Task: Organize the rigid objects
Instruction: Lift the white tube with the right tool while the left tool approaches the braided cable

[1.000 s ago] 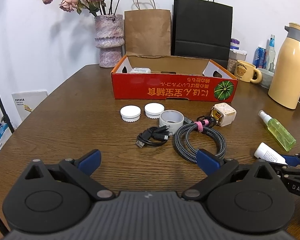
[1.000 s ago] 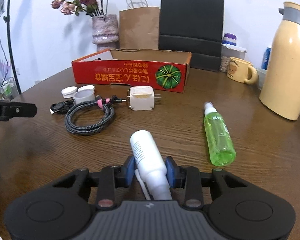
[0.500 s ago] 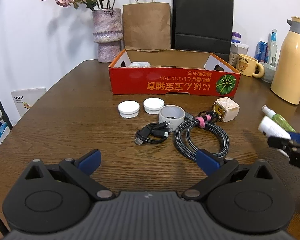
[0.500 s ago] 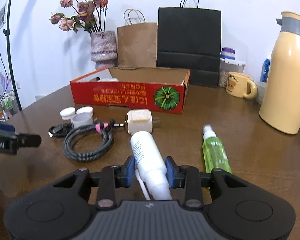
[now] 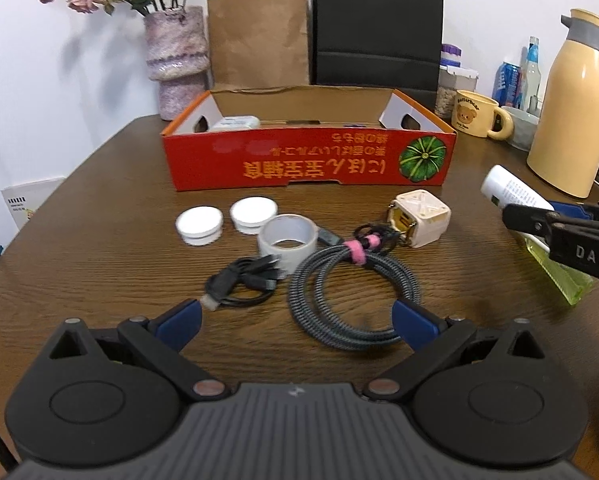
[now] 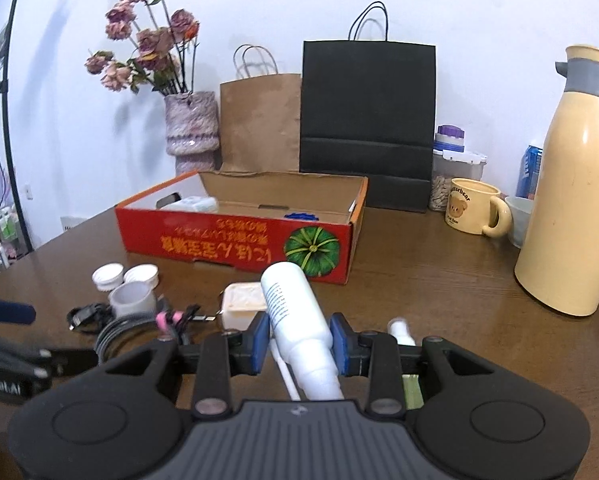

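Observation:
My right gripper [image 6: 299,342] is shut on a white bottle [image 6: 295,316] and holds it above the table, bottom end pointing at the red cardboard box [image 6: 243,240]. The bottle also shows in the left wrist view [image 5: 513,194], right of the box [image 5: 307,160]. My left gripper [image 5: 297,318] is open and empty, low over the table, near a braided cable coil [image 5: 351,296]. In front of the box lie two white lids [image 5: 199,224], a tape roll [image 5: 287,240], a black cable [image 5: 241,280] and a cream charger [image 5: 421,218]. A green spray bottle [image 5: 559,276] lies at right.
A cream thermos [image 6: 575,200], a yellow bear mug [image 6: 475,212], jars and cans stand at the right. A flower vase [image 6: 191,128], a brown paper bag [image 6: 259,120] and a black paper bag [image 6: 367,120] stand behind the box. The box holds a few small items.
My right gripper has lifted the white bottle off the table and carried it forward toward the box. My left gripper has moved slightly forward and stayed open.

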